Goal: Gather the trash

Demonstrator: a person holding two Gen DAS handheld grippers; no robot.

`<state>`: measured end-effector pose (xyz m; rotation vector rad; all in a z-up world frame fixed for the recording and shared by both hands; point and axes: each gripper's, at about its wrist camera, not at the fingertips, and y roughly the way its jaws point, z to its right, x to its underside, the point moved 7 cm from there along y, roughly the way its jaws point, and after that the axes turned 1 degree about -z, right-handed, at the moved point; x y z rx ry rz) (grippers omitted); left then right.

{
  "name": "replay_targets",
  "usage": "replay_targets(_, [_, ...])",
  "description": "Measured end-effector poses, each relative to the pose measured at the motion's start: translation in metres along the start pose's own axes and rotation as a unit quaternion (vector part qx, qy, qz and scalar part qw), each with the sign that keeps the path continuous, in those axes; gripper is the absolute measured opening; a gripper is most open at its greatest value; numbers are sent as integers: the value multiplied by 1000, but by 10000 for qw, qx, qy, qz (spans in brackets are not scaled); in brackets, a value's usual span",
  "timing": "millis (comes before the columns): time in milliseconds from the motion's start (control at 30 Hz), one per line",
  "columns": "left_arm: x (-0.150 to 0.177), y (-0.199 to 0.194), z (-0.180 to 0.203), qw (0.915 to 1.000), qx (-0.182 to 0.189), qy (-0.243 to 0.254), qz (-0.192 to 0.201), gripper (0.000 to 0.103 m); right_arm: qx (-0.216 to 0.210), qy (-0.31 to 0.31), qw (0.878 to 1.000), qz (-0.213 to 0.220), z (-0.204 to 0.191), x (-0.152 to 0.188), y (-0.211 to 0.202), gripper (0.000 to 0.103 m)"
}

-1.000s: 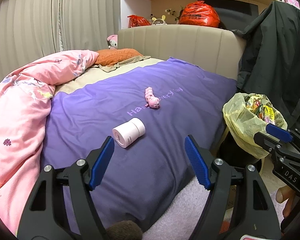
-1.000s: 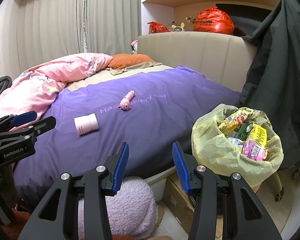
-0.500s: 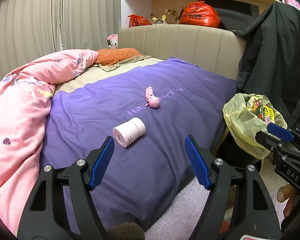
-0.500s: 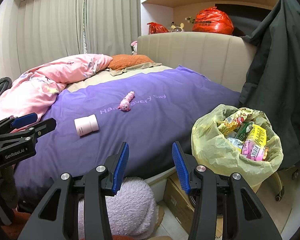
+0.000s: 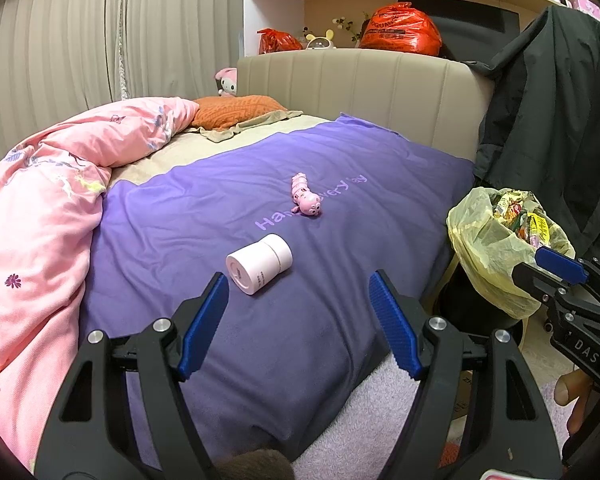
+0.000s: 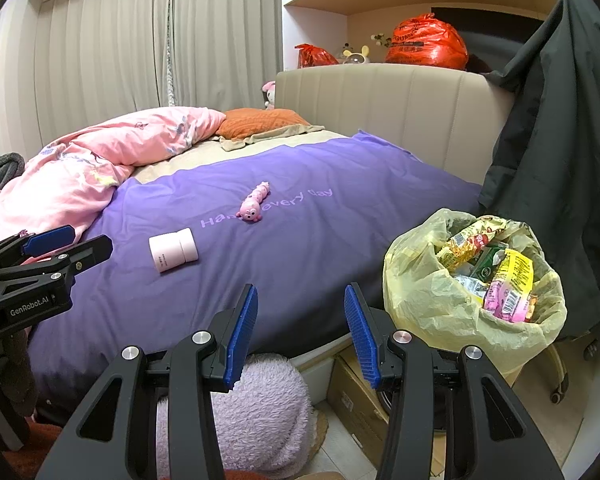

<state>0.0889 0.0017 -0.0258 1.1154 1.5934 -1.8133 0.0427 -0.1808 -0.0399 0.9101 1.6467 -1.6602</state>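
Left wrist: we hold the left gripper (image 5: 298, 320) wide open and empty; pink jar (image 5: 259, 263) at 12 o'clock, lying sideways on the purple blanket (image 5: 340, 300), may roll if nudged.
Right wrist: right gripper (image 6: 302, 334) open, empty; full trash bag (image 6: 432, 304) at 2 o'clock could spill wrappers if we bump it.

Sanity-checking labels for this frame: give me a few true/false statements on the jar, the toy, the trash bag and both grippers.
1. The pink jar lies on its side on the purple blanket. True.
2. The left gripper is shut on the jar. False: it is open, short of the jar.
3. The yellow trash bag is empty. False: it holds wrappers.
4. The pink caterpillar toy lies beyond the jar, apart from it. True.
5. The right gripper holds a wrapper. False: it is open and empty.
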Motion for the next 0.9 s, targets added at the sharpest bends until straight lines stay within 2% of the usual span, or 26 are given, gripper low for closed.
replay_targets(300, [0, 0, 5, 10000, -73, -21, 8, 69, -14, -35, 10000, -12, 0, 0, 0, 43])
replay_targets(633, [1, 24, -7, 9994, -37, -163, -312, 69, -25, -274, 9996, -115, -6, -7, 16, 43])
replay_targets(700, [-16, 42, -29, 9986, -110, -321, -405, 69, -250, -265, 9992, -139, -10, -17, 32, 45])
replay_targets(767, [-37, 65, -61, 9975, -426, -440, -365, 69, -572, -321, 9977, -190, -20, -32, 56, 56])
replay_targets(833, [-54, 103, -112, 9936, -846, -606, -428, 69, -901, -400, 9945, -349, -35, -45, 88, 57])
replay_targets(900, [-56, 134, -156, 9885, -1100, -918, -479, 69, -1225, -561, 9889, -632, -60, -58, 129, 57])
